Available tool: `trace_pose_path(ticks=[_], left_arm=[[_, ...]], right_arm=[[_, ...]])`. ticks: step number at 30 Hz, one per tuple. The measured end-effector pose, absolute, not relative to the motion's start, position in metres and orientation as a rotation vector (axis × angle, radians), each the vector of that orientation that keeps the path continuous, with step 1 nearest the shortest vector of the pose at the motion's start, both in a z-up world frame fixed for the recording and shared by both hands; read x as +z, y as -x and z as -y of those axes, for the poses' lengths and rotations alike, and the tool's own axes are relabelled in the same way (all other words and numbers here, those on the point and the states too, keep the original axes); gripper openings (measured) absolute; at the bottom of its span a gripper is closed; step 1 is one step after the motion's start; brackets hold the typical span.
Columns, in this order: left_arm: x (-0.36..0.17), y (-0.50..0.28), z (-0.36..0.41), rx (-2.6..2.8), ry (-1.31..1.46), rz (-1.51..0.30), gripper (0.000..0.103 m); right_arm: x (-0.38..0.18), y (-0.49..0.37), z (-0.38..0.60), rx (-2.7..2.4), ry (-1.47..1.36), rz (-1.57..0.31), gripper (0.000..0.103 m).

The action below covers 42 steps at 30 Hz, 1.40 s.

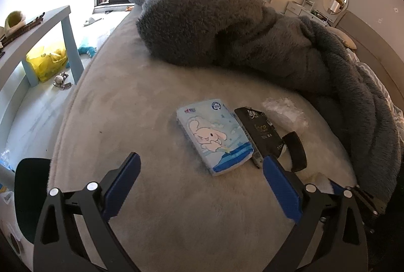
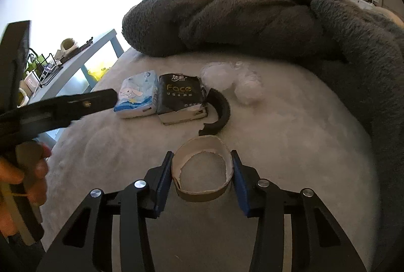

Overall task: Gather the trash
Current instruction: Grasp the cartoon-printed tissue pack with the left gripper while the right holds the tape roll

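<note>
Collecting trash from a bed, seen from both wrists. The right tool [image 2: 202,171] brackets a torn cardboard ring [image 2: 202,172] lying on the pale bed cover [image 2: 290,145]; its blue pads [image 2: 164,178] sit against the ring's two outer sides, so the tool reads as closed onto the ring, though how firmly it bears cannot be judged, and the ring does not look lifted yet. The left tool [image 1: 202,186] hangs spread wide and empty above the cover, its fingers on either side of open fabric, short of the blue cartoon tissue pack [image 1: 214,135].

The remaining litter lies in a loose row beyond the ring. The blue cartoon tissue pack touches, or nearly touches, the black tissue pack [image 2: 180,97], whose wrapper is torn open along its near edge. A curved black strip [image 2: 219,112] rests just beside the black pack, and a wad of crumpled clear plastic [image 2: 240,85] sits beyond it, near the heaped grey fleece blanket [image 2: 252,19]. Whether the two tissue packs count as trash cannot be told from these views.

No bin or bag for the collected pieces can be identified with confidence; a yellow bag [image 1: 48,62] shows on the floor under the side bench [image 1: 38,26], but its purpose is unclear. The task appears to be at an early stage: one piece is being taken, and the strip, the plastic and possibly the packs are left.
</note>
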State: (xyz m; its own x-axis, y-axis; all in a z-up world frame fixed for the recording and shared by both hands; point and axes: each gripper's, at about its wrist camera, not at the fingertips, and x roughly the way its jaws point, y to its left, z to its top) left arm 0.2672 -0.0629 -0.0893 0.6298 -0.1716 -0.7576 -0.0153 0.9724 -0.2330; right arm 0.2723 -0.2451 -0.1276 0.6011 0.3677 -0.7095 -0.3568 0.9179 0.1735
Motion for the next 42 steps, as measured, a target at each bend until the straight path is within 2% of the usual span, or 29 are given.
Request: trace_pose_path(ticks=[24, 32, 34, 42], left_arm=[[-0.112, -0.306, 0.079, 0.042, 0.175, -0.897, 0.099], [-0.115, -0.313, 0.073, 0.01, 0.148, -0.911, 0.077], [-0.114, -0.315, 0.07, 0.001, 0.14, -0.909, 0.067], [-0.108, -0.313, 0.054, -0.058, 0.149, -0.905, 0.043]], right_arm=[[-0.126, -0.254, 0.287, 0.426, -0.05, -0.789, 0.045], [-0.123, -0.254, 0.284, 0.427, -0.053, -0.783, 0.045], [-0.122, -0.255, 0.281, 0.429, -0.045, -0.782, 0.045], [-0.114, -0.26, 0.266, 0.447, -0.046, -0.767, 0.045]])
